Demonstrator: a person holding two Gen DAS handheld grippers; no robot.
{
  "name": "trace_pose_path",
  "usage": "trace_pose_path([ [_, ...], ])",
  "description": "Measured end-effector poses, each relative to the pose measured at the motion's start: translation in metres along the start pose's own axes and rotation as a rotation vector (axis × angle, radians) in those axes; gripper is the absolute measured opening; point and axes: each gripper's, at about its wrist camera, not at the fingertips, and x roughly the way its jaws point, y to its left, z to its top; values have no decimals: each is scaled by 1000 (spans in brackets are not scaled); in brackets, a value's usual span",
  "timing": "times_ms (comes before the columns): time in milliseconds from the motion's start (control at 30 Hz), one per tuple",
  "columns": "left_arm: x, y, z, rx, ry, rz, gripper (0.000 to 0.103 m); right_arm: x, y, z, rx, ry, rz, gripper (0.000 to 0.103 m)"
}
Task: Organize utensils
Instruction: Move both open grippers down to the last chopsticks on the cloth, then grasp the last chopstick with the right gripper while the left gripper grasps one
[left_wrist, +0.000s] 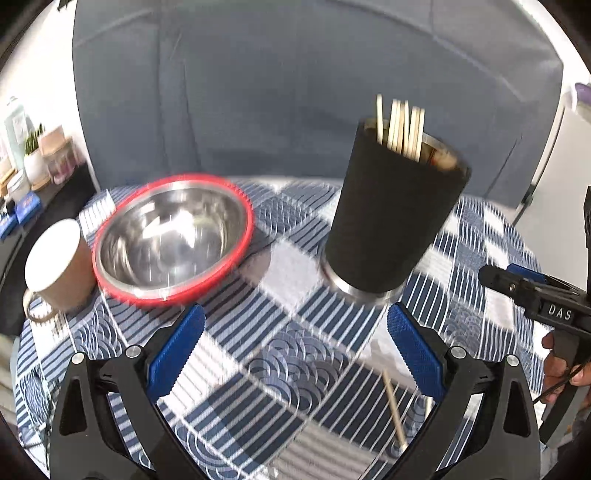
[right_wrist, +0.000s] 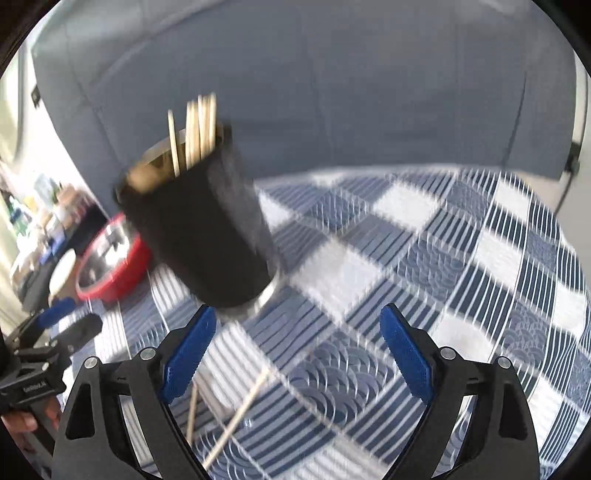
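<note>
bright, even daylight fills both fisheye views, glare glints inside the steel bowl (left_wrist: 173, 236), motion blur smears the checked cloth (right_wrist: 424, 258), and edges bend into dark corners.

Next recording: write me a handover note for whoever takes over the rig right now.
Left gripper: open, empty, over the cloth in front of the holder.
Right gripper: open, empty, over the cloth.
Holder: upright on the table, several chopsticks already standing in it.
Bowl and cup sit to its left.
Left to do: loose chopsticks lie on the cloth near both grippers; two show in the right view. Pick them up and drop them in the holder.
</note>
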Motion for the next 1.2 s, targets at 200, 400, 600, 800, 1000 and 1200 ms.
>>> trace_pose_path([
  [200,16,1,-23,-9,99,4,97,17,12,-42,-30,111,-24,86],
  [400,29,-4,-38,1,180,9,97,29,22,-67,-32,171,-4,86],
  [600,39,-11,-45,14,233,5,97,33,30,-83,-74,188,-17,86],
  [800,46,-23,-48,23,271,-24,97,31,40,-93,-214,198,-68,83],
  [1000,50,-38,-52,26,300,-56,97,22,27,-98,-244,191,-35,65],
  [1200,52,-57,-57,91,303,-25,97,16,17,-98,-259,195,-28,43],
])
